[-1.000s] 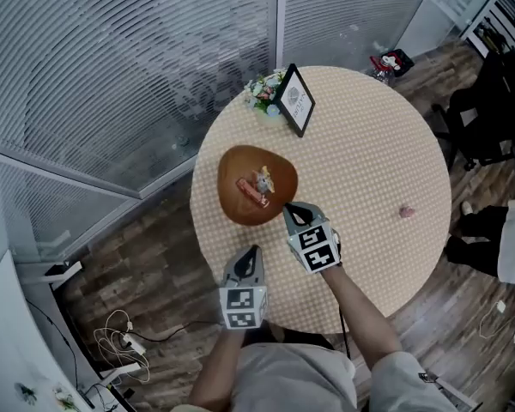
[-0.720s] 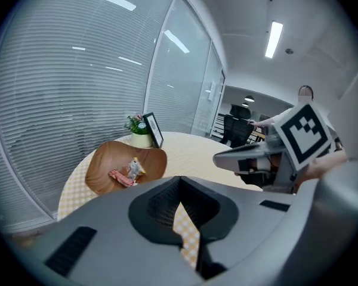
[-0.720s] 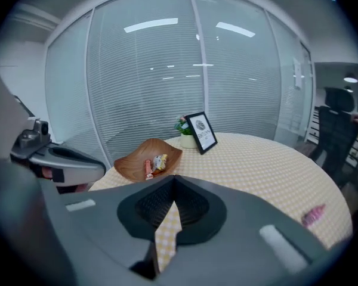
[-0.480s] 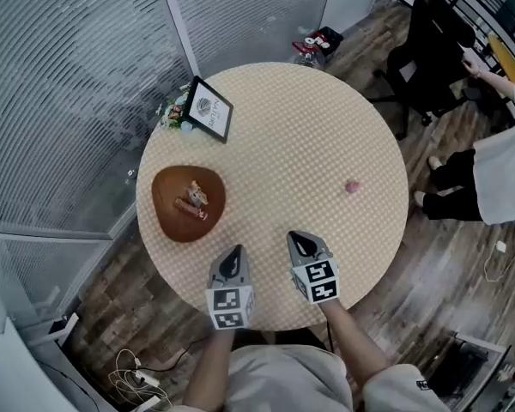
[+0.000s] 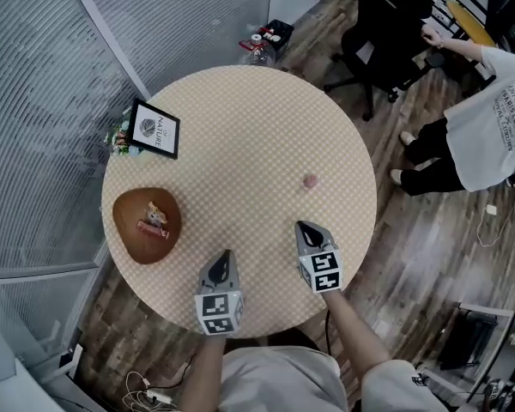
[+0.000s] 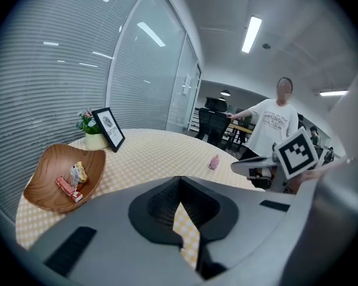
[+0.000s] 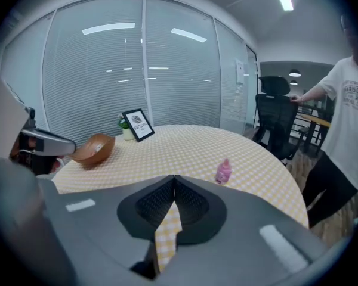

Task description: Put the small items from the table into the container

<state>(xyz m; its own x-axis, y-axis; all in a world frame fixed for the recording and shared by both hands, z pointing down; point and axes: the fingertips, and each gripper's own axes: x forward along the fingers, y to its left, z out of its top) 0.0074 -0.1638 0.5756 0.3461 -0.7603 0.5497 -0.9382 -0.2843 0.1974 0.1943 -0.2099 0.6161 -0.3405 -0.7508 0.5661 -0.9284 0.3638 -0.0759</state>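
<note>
**Both grippers shut, one pink thing out on the table**

The left gripper [image 5: 225, 257] and the right gripper [image 5: 305, 229] sit side by side over the near edge of the round table [image 5: 240, 118]. The table has a checked cloth on it. The two grippers do not touch each other.

The left gripper's fingers [image 6: 149, 207] are pressed together at the tips, and nothing is between them. The right gripper's fingers [image 7: 148, 205] are pressed together too, and they hold nothing.

A small pink thing [image 5: 310, 180] stands on the table, a little way in front of the right gripper. The gripper is not touching it. The pink thing is well apart from the brown bowl [image 5: 133, 245].

The bowl sits on the left side of the table, to the left of the left gripper. Inside it lie a little red bar [image 5: 151, 228] and a small toy [image 5: 157, 210], close together.

Behind the bowl, near the table's edge, a black picture frame [image 5: 153, 129] stands up. A small plant [image 5: 119, 136] is just beside it.

Past the far side of the table is a black chair [image 5: 382, 24]. A person in a white shirt [image 5: 498, 110] stands on the wooden floor [image 5: 429, 256] at the right.
</note>
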